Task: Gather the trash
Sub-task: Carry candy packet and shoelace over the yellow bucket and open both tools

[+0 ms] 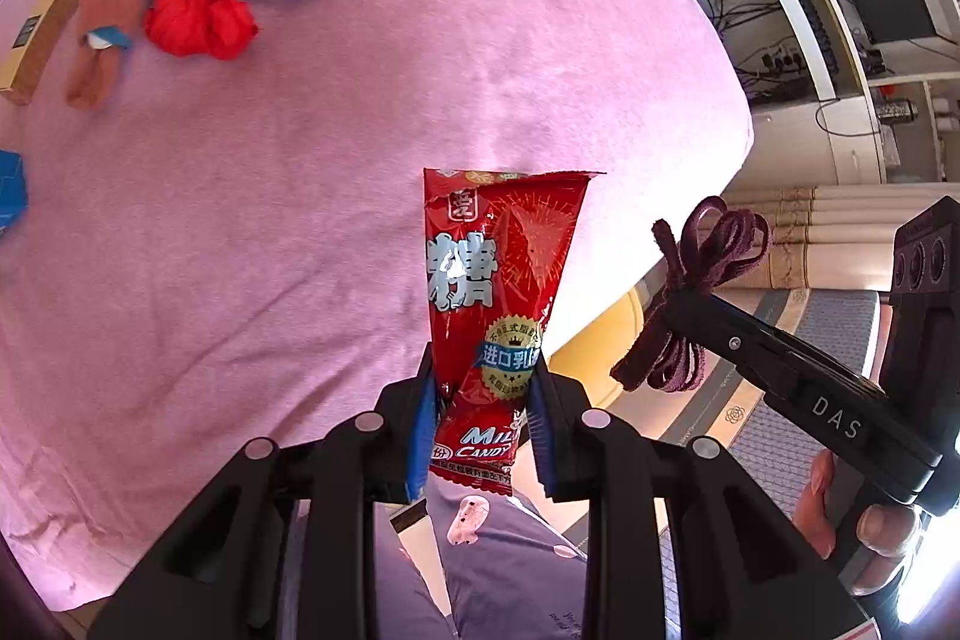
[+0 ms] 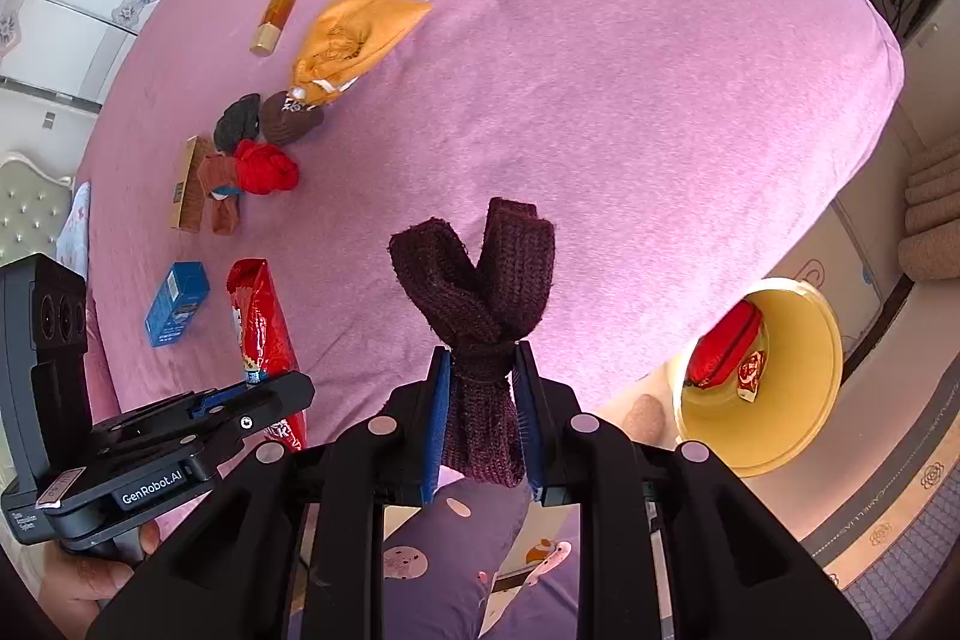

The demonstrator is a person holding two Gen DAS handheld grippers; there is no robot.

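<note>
My left gripper point(image 1: 480, 400) is shut on a red milk candy wrapper point(image 1: 498, 274), held upright above the pink bed near its edge. My right gripper point(image 2: 483, 388) is shut on a knotted dark purple knit sock point(image 2: 480, 292), also lifted over the bed. The left wrist view shows the right gripper point(image 1: 672, 328) with the purple sock point(image 1: 702, 256) off to the right, past the bed's edge. In the right wrist view the left gripper point(image 2: 252, 391) holds the red wrapper point(image 2: 261, 322) at lower left. A yellow bin point(image 2: 798, 436) stands on the floor to the right, with red trash inside.
On the pink bed point(image 2: 600, 70) lie an orange cloth point(image 2: 354, 40), a brown sock ball point(image 2: 291, 118), a grey sock ball point(image 2: 237, 124), a red sock ball point(image 2: 264, 169), a rust sock point(image 2: 219, 196), a long tan box point(image 2: 186, 190), a blue box point(image 2: 177, 304) and a small amber bottle point(image 2: 276, 16). Shelves and cables are beyond.
</note>
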